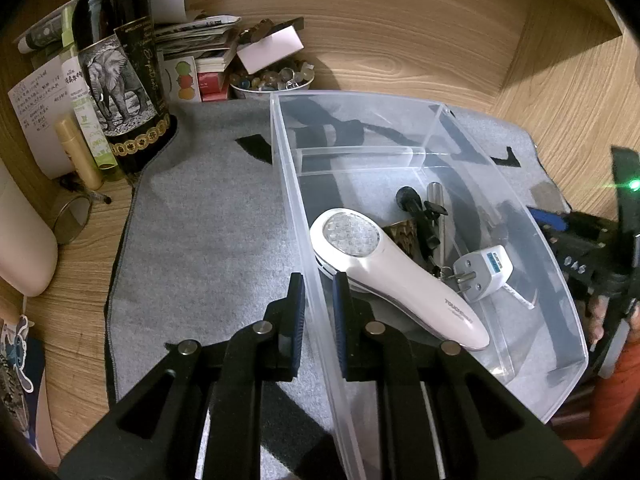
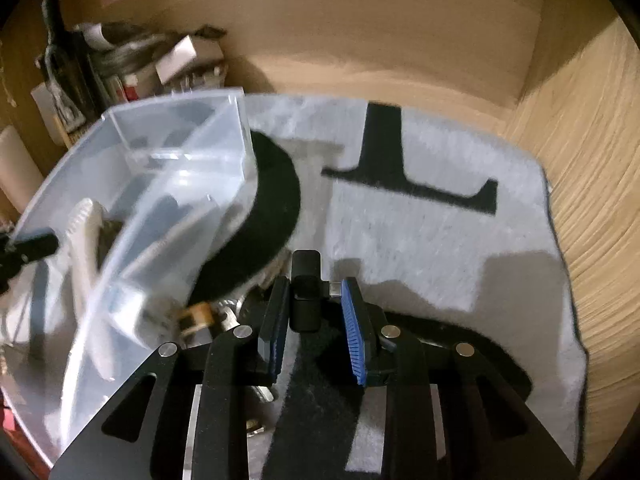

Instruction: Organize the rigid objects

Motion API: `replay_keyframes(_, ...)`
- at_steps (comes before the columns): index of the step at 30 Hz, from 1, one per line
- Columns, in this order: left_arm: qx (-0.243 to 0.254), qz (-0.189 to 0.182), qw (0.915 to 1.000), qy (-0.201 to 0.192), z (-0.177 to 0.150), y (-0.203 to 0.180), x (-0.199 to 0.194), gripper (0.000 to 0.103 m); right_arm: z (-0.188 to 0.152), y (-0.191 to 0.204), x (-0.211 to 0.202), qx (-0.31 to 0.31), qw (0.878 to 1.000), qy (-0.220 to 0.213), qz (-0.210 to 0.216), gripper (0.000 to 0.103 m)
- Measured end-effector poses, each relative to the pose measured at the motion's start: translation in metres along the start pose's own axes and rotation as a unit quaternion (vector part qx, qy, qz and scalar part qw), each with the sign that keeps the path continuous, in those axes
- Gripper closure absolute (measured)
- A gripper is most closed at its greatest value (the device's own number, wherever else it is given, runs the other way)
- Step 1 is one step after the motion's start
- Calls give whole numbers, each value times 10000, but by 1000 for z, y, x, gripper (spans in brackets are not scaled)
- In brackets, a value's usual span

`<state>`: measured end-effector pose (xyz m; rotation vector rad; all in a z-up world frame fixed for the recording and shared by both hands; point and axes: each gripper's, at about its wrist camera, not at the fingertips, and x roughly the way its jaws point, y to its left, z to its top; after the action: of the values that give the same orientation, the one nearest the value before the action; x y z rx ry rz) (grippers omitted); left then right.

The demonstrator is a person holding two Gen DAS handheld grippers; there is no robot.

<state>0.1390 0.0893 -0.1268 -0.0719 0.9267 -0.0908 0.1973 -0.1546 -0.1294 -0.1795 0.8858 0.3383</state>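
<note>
Left wrist view: the clear bin's near wall [image 1: 316,300] is straddled, perhaps pinched, by the left gripper [image 1: 319,288]; right wrist view: a small black device [image 2: 306,292], upright, is held between the right gripper [image 2: 314,300] fingers, the bin [image 2: 80,168] lying to its left.

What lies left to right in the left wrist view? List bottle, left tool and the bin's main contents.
Wine bottle → left tool astride the clear bin's wall → white handheld device → white plug adapter.
</note>
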Motion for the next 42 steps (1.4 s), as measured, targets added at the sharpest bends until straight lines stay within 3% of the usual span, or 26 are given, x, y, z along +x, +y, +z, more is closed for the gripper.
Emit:
replay_keyframes(9,7,7,10000,2,0,0,0,90,23,13,-46,-259,9970,-734,-1,79)
replay_keyframes(19,1,1,10000,7,0,0,1,90,54,54,-74,-770,9871,-1377,261,79)
replay_keyframes(24,7,-7,10000,12,1,0,1,90,61,76,-64,-997,9853,-1283,532,79)
replay_keyframes(30,4,-1,10000,11,1,-1,2,90,58,95,-37,-1134,9866,-865,797,79)
replay_keyframes(38,-2,-1,10000,10,1,-1,2,90,40,106,-19,-1302,9866,-474,867,79)
replay_keyframes(42,1,1,10000,11,2,-1,2,90,39,101,-29,-1290,9866,-606,792,69)
